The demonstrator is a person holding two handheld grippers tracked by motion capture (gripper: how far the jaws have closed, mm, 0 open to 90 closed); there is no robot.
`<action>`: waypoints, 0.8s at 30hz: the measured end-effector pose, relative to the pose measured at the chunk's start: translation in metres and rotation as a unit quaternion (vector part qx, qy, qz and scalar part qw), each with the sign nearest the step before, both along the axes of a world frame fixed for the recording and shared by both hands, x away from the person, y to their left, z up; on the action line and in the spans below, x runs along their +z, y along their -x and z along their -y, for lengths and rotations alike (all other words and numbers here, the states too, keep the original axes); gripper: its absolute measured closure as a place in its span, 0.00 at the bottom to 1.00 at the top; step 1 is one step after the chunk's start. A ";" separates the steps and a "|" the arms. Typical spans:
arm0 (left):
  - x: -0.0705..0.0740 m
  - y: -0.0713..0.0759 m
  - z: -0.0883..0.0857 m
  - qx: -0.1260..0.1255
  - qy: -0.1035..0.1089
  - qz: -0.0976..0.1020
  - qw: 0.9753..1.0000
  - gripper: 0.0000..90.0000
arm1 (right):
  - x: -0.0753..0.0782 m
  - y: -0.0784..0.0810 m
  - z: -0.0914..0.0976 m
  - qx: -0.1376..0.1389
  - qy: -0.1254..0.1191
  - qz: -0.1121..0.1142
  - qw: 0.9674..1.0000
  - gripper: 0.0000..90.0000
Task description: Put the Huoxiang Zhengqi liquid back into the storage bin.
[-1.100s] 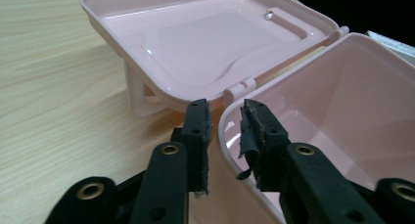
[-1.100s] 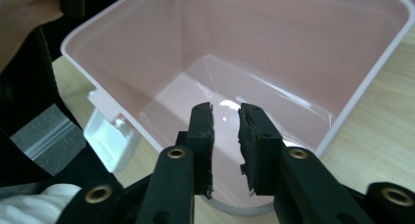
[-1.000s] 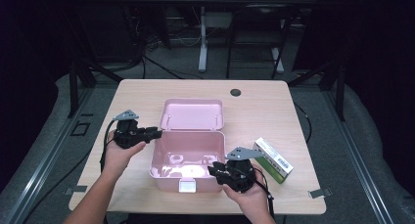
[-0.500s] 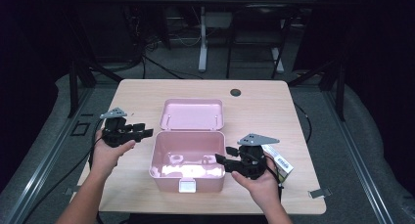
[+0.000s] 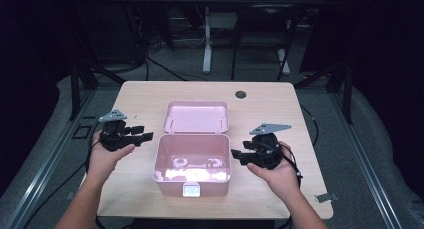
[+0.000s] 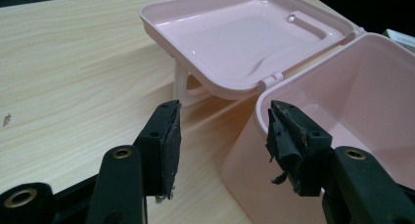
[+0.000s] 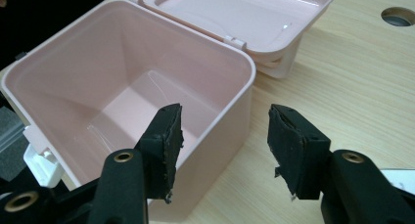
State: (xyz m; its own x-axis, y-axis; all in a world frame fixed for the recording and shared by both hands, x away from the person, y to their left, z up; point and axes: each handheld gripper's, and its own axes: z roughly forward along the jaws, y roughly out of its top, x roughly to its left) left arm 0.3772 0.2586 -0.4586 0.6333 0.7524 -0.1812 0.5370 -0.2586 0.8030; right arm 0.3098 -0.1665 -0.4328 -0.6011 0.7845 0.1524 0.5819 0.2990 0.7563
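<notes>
An open pink plastic box (image 5: pixel 194 161) stands mid-table, its inside bare. Its lid (image 5: pixel 196 117) lies tipped back behind it, and a white latch (image 5: pixel 192 190) sits on its front wall. My left gripper (image 5: pixel 144 134) hovers just left of the box, apart from it. Its jaws have just been opening, with nothing between them. In the left gripper view my left gripper (image 6: pixel 222 119) faces the box's near corner (image 6: pixel 254 150). My right gripper (image 5: pixel 236 156) hovers by the box's right wall, jaws likewise just opened and holding nothing. In the right gripper view my right gripper (image 7: pixel 222 121) looks past the box rim (image 7: pixel 244 72).
The light wooden table (image 5: pixel 280 114) has a round dark cable hole (image 5: pixel 241 94) at its back. A green and white edge (image 6: pixel 402 37) peeks out beyond the box in the left gripper view. Dark floor, cables and stand legs surround the table.
Both grippers have drawn back from the box and risen a little, their jaws opening wide. The right hand moved right and now covers the green and white carton.
</notes>
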 end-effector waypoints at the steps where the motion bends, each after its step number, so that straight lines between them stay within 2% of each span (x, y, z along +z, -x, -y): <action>1: 0.000 0.000 0.000 0.000 0.001 0.002 1.000 0.52 | 0.001 -0.001 0.001 0.000 0.002 -0.003 1.000 0.52; 5: 0.001 0.001 0.001 -0.003 0.001 0.003 1.000 0.52 | 0.005 -0.008 0.006 -0.005 0.025 -0.010 1.000 0.51; 9: -0.001 0.000 0.000 -0.010 0.000 -0.003 1.000 0.52 | 0.008 -0.014 0.013 -0.008 0.042 -0.020 0.999 0.51; 11: -0.002 0.000 -0.001 -0.006 0.002 -0.007 1.000 0.52 | 0.009 -0.018 0.015 -0.008 0.053 -0.022 0.998 0.52; 15: -0.003 0.000 -0.004 0.000 0.003 -0.010 1.000 0.52 | 0.010 -0.025 0.020 -0.015 0.066 -0.035 0.997 0.52; 18: -0.001 0.002 -0.005 0.000 0.003 -0.002 1.000 0.52 | 0.012 -0.030 0.024 -0.019 0.073 -0.039 0.996 0.52; 20: -0.001 0.003 -0.005 0.002 0.006 -0.003 1.000 0.52 | 0.012 -0.033 0.027 -0.021 0.080 -0.042 0.996 0.53; 24: -0.001 0.003 -0.004 -0.002 0.004 -0.002 1.000 0.52 | 0.011 -0.040 0.033 -0.023 0.091 -0.055 0.994 0.53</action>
